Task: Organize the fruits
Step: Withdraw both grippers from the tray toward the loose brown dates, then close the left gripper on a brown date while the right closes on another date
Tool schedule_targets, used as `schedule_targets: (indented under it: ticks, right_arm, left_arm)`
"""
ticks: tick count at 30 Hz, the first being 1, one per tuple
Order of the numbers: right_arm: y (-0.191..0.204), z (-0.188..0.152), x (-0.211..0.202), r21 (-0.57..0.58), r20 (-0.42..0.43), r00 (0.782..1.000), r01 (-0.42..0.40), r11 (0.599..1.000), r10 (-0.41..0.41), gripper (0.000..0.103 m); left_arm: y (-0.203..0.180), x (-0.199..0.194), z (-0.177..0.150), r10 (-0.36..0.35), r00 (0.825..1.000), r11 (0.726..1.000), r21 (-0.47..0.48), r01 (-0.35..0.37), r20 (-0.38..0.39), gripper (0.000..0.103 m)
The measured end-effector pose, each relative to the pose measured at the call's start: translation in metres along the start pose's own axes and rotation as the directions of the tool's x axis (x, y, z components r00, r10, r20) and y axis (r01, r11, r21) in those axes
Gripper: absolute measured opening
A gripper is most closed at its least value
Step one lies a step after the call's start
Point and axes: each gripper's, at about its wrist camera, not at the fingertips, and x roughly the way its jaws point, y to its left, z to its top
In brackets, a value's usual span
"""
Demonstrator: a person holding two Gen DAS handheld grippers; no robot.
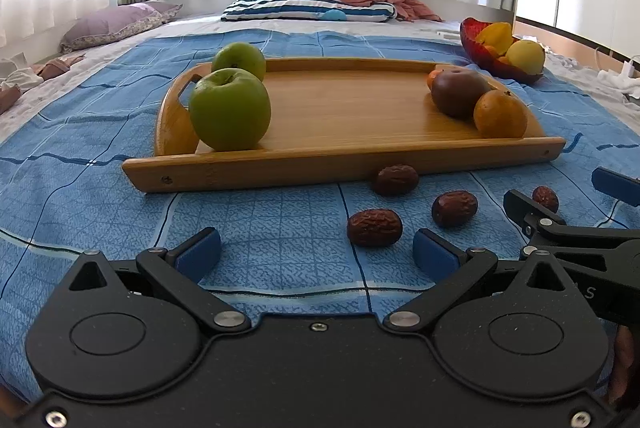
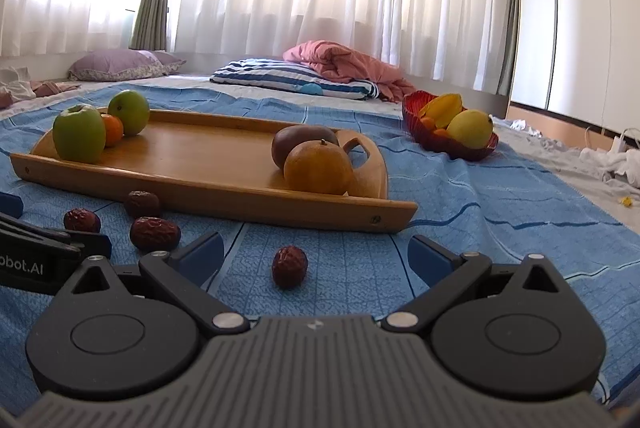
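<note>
A wooden tray (image 1: 340,156) (image 2: 200,184) lies on a blue cloth. It holds two green apples (image 1: 230,110) (image 2: 79,134), an orange (image 1: 500,114) (image 2: 318,168), a dark brown fruit (image 1: 458,92) (image 2: 296,140) and a small orange (image 2: 112,130). Several red dates lie on the cloth in front of the tray (image 1: 374,227) (image 2: 154,233). One date (image 2: 289,266) lies between my right gripper's fingers. My left gripper (image 1: 318,252) is open and empty just left of a date. My right gripper (image 2: 316,256) is open; it also shows in the left wrist view (image 1: 576,204).
A red bowl (image 1: 472,44) (image 2: 424,136) with yellow and orange fruit stands at the back right on the cloth. Pillows (image 1: 304,6) and a pink blanket (image 2: 340,66) lie further back on the bed. Curtains hang behind.
</note>
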Motion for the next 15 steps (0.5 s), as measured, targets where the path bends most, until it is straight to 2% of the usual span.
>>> schedule_targets:
  ticks: [4,10,15]
  right_arm:
    - [-0.0027,-0.0005,0.0021,0.013,-0.016,0.999,-0.029,0.999,0.029,0.100]
    - [-0.0021,-0.0021,0.0023,0.013,-0.027,0.998,-0.052,0.999,0.053,0.097]
    - [-0.0079,-0.0018,0.0033,0.092,-0.052,0.995,-0.080,0.993,0.085,0.096]
  left_arm:
    - [-0.0018,-0.0005,-0.0002,0.008,1.000,1.000,0.012,-0.008,0.003,0.102]
    - [-0.0034,-0.0024,0.0008,0.016,1.000,1.000,0.021,-0.016,0.001,0.093]
    - [-0.0031,-0.0032,0.0026,0.017,1.000,1.000,0.019,-0.017,-0.008,0.090]
